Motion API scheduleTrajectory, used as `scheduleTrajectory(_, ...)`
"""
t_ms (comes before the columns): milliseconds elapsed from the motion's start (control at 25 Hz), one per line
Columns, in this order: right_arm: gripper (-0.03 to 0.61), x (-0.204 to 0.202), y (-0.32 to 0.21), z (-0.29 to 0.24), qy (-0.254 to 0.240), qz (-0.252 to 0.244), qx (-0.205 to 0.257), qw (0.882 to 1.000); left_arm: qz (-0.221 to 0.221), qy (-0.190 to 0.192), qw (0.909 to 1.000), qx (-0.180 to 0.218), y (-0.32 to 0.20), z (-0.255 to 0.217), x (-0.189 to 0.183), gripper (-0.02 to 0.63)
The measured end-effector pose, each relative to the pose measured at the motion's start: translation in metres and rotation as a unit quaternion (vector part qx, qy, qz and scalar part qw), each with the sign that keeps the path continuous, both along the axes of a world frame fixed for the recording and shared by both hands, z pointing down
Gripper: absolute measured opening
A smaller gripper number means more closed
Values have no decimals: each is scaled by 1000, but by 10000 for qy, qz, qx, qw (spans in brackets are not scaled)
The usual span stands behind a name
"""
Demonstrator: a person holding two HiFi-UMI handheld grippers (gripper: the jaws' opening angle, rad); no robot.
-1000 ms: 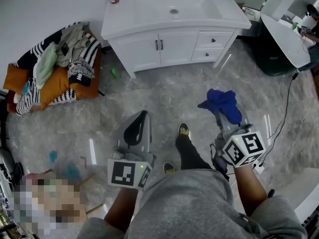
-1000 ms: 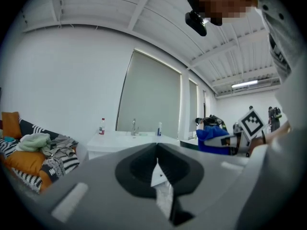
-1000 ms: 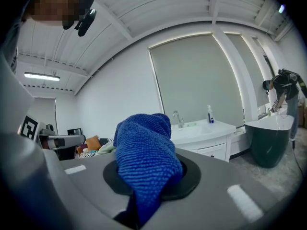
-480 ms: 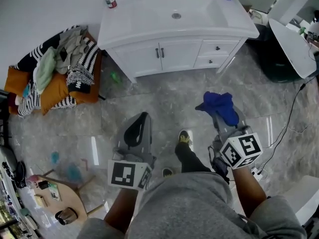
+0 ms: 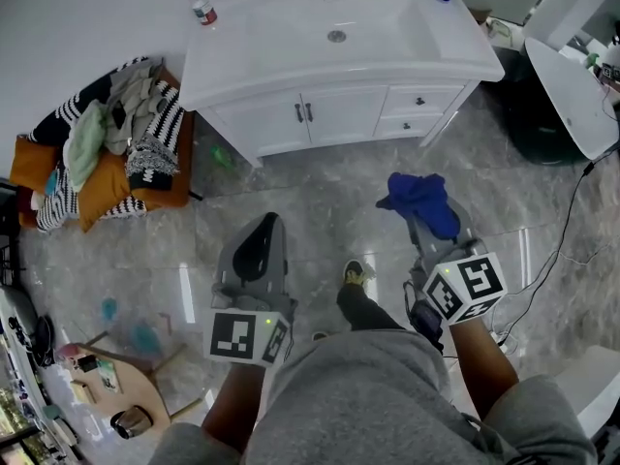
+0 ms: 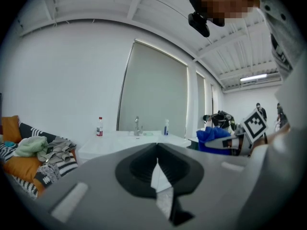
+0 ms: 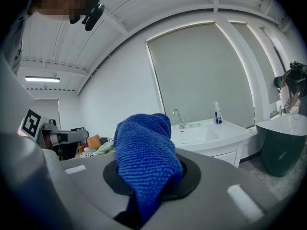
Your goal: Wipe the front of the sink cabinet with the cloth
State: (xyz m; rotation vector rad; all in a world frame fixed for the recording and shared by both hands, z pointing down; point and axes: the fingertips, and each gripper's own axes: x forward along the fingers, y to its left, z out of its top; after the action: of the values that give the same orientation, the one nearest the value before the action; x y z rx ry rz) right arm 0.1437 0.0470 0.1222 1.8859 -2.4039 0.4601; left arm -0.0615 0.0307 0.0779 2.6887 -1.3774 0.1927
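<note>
— Counted, largest first?
— One white sink cabinet [image 5: 329, 114]; two grey grippers; one blue terry cloth [image 5: 423, 201].
— Poses?
— Both held forward, aimed at the cabinet. Left gripper [image 5: 263, 235]: jaws together, empty. Right gripper [image 5: 429, 229]: clamped on the cloth, well apart from the cabinet front.

Bright, even light; glare streaks on the floor [image 5: 291, 187]; edges fisheye-warped

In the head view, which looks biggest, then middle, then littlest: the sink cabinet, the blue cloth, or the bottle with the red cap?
1. sink cabinet, by far the largest.
2. blue cloth, though it is nearer the camera, which enlarges it.
3. bottle, clearly the smallest.
</note>
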Motion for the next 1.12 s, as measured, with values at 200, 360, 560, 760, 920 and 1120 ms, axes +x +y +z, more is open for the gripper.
scheduleTrajectory(200, 71, 7, -17, -6, 28, -94, 73, 9999, -40, -43, 10000, 42, -16, -6, 10, 11)
scheduleTrajectory(360, 71, 10, -28, -7, 15, -180, 121, 9998, -102, -105, 9999, 57, -24, -6, 13, 11)
scheduleTrajectory(560, 71, 16, -39, -9, 8, -245, 160, 9996, -171, -142, 9997, 97, -34, -10, 20, 11)
scheduleTrajectory(760, 71, 24, -44, -8, -52, -301, 149, 9994, -184, -182, 9996, 107, -36, -10, 33, 11)
scheduleTrajectory(920, 71, 31, -46, -6, -91, -259, 152, 9995, -189, -227, 9995, 133, -36, -13, 37, 11)
scheduleTrajectory(1120, 71, 29, -47, -3, -128, -311, 112, 9994, -210, -321, 9992, 112, -37, -13, 36, 11)
